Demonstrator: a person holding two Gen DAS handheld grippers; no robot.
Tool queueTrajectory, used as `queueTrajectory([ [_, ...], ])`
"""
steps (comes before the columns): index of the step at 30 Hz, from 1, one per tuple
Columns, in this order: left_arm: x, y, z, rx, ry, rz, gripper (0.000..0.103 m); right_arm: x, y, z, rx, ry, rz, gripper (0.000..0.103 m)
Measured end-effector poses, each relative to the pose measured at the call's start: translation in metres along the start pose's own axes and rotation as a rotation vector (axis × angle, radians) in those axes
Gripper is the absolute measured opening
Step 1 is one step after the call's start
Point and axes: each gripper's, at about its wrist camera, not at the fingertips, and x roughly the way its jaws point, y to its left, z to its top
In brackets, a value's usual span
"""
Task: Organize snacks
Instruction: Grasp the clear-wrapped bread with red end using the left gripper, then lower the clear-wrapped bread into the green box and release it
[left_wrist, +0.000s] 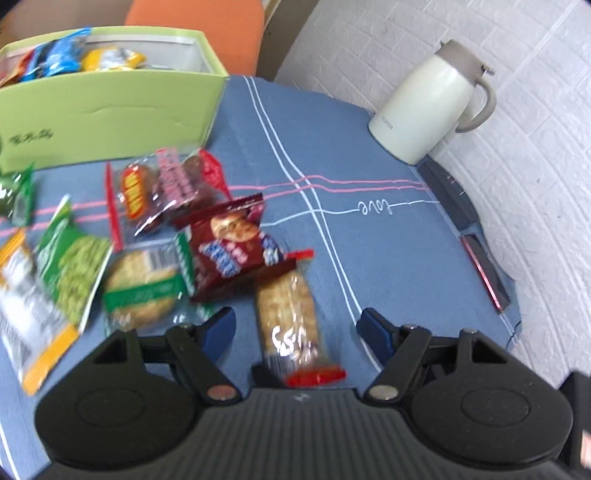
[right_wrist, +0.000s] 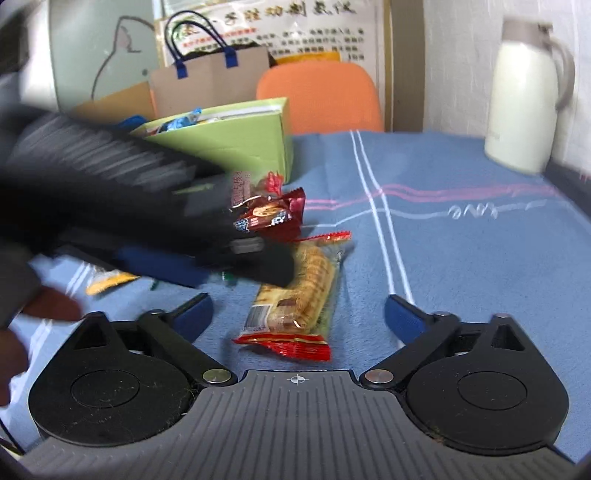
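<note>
Item: my left claw (left_wrist: 295, 328), fingers spread wide, nothing held, straddling the cracker sleeve (left_wrist: 290, 317) flat on the desk (left_wrist: 406, 266), lined up for a pinch. Item: my right claw (right_wrist: 299, 314), likewise agape, the same sleeve (right_wrist: 295, 299) between its tips. Beyond, left: loose packets, maroon cookie pack (left_wrist: 231, 247). Farther: green box (left_wrist: 110, 110), part-filled, their likely destination.

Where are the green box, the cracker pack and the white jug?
green box (left_wrist: 110, 110), left wrist view, front wall
cracker pack (right_wrist: 295, 295), right wrist view, middle of the wrapper
white jug (left_wrist: 424, 107), left wrist view, body
</note>
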Motion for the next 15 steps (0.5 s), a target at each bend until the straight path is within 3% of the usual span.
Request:
queueTrajectory([
  [5,0.012,0.001,0.005,-0.009,0.048,-0.025,0.073,0.005,-0.008,0.001,0.045,0.011,0.04,0.063],
  [7,0.015,0.002,0.003,-0.002,0.046,-0.021,0.07,0.006,-0.006,0.003,0.041,0.007,0.044,0.063],
  [10,0.022,0.004,-0.003,0.005,0.059,-0.054,0.059,0.016,-0.003,0.001,0.036,0.031,0.047,0.059],
  [11,0.019,0.003,-0.006,0.023,0.042,-0.056,0.044,0.016,0.0,-0.001,0.018,0.02,0.034,0.05],
  [12,0.017,0.003,-0.009,0.034,0.042,-0.051,0.038,0.015,0.004,0.0,-0.008,0.022,0.018,0.039],
  [13,0.014,0.003,-0.014,0.041,0.041,-0.052,0.036,0.013,0.007,-0.001,-0.015,0.022,0.014,0.031],
  [15,0.003,0.008,-0.027,0.041,0.042,-0.076,0.034,0.005,0.01,-0.006,-0.019,0.024,0.017,0.029],
])
